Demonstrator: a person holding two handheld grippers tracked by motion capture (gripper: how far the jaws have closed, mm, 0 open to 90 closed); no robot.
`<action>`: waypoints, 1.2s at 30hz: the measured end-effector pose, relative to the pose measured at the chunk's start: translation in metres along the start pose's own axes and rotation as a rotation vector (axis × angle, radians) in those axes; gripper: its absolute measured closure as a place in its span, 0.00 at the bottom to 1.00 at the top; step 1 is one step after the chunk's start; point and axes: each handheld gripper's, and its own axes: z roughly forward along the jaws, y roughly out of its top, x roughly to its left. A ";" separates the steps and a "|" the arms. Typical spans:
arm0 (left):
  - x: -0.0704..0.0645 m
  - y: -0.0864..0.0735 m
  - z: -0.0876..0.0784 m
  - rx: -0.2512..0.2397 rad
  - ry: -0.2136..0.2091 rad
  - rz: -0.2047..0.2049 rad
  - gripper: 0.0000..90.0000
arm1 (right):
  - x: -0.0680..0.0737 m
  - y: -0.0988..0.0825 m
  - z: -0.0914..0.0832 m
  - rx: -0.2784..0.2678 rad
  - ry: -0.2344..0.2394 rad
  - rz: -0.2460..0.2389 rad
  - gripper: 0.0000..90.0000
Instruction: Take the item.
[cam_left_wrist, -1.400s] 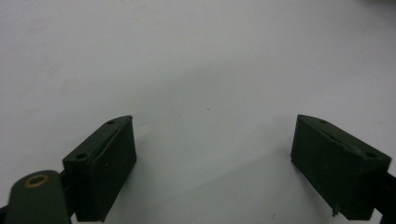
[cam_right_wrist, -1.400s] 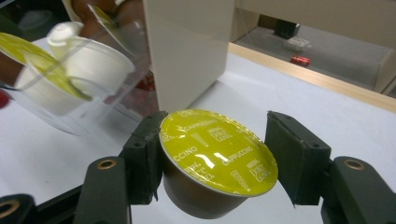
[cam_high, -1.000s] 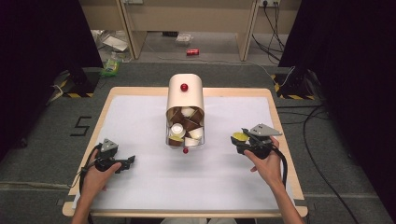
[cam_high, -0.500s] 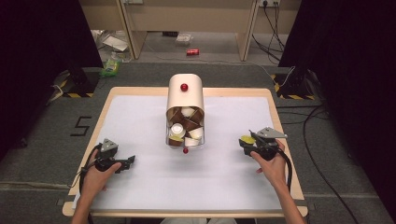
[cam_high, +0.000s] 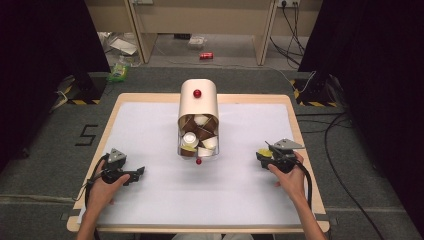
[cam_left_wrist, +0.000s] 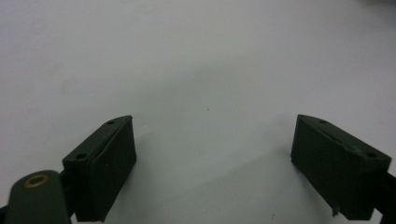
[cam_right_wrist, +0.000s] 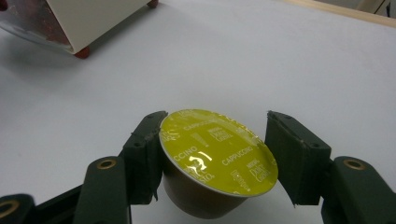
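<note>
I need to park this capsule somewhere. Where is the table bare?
Bare white table lies between the left tool and the right tool, and along both sides of the capsule dispenser. It is crowded only at the dispenser's open front, where capsules sit.

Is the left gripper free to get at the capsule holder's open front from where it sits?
Probably yes: the left gripper is open and empty, with bare white table between it and the capsule holder.
</note>
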 end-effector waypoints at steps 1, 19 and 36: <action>0.000 0.000 0.000 0.000 0.000 0.000 0.15 | 0.000 0.000 0.001 0.002 -0.001 -0.002 0.45; 0.000 0.000 0.000 0.000 0.000 0.001 0.15 | 0.001 -0.009 0.011 0.067 0.005 -0.009 0.44; 0.000 0.000 0.000 -0.001 -0.001 0.000 0.15 | 0.003 -0.013 -0.002 0.059 0.010 0.048 0.22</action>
